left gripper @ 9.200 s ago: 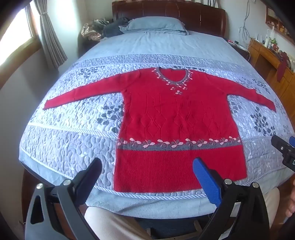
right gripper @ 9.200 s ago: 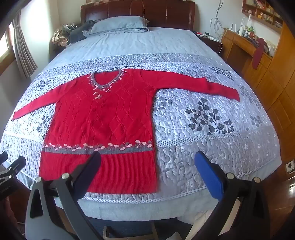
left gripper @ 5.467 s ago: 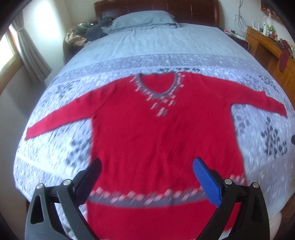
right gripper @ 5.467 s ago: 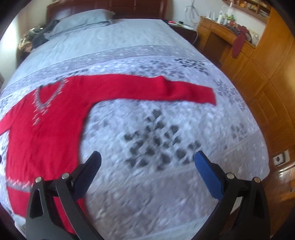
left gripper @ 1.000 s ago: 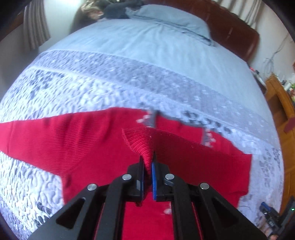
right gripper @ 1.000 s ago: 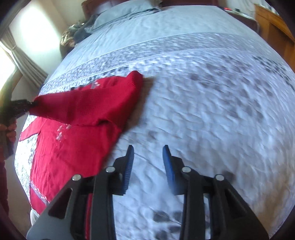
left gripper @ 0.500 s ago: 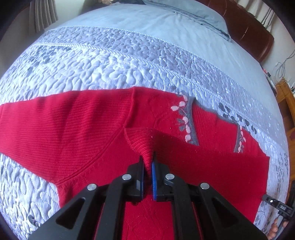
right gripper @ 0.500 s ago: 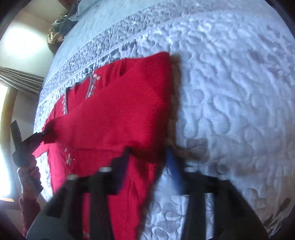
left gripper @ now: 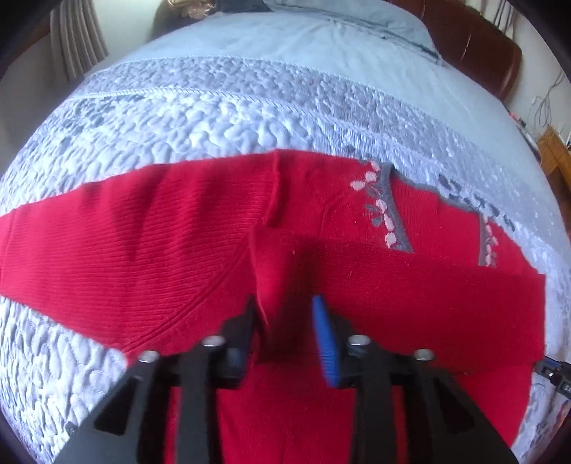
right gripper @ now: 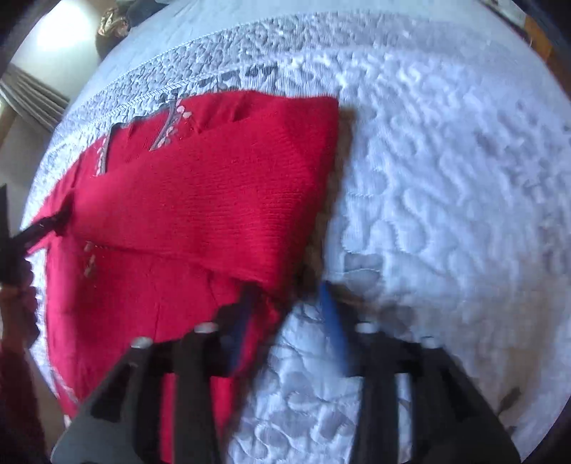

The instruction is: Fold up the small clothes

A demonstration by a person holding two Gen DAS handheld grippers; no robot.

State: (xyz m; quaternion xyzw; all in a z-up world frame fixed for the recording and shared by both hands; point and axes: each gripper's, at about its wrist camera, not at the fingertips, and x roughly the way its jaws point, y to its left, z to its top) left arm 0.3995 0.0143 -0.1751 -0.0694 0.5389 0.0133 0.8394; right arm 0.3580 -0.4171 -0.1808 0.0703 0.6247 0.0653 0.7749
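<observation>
A red knit sweater (left gripper: 171, 246) with a grey flowered neckline lies flat on the quilted bed. Its right sleeve (left gripper: 410, 285) is folded across the chest; the left sleeve stretches out to the left. My left gripper (left gripper: 285, 314) is open, and the folded sleeve's cuff (left gripper: 267, 271) lies loose between its jaws. In the right wrist view the folded sleeve (right gripper: 221, 200) lies over the sweater body. My right gripper (right gripper: 289, 303) is open at the fold's lower right edge, over the sweater's side and the quilt. The left gripper (right gripper: 39, 225) shows at the far left there.
The grey-blue quilted bedspread (left gripper: 221, 117) surrounds the sweater. A pillow (left gripper: 357, 18) and dark headboard (left gripper: 474, 43) are at the far end. A curtain (left gripper: 75, 46) hangs at the left. Bare quilt (right gripper: 446, 178) spreads to the sweater's right.
My left gripper has opened and let go of the sleeve cuff, which now rests on the chest. My right gripper has opened wider and moved closer to the fold's edge.
</observation>
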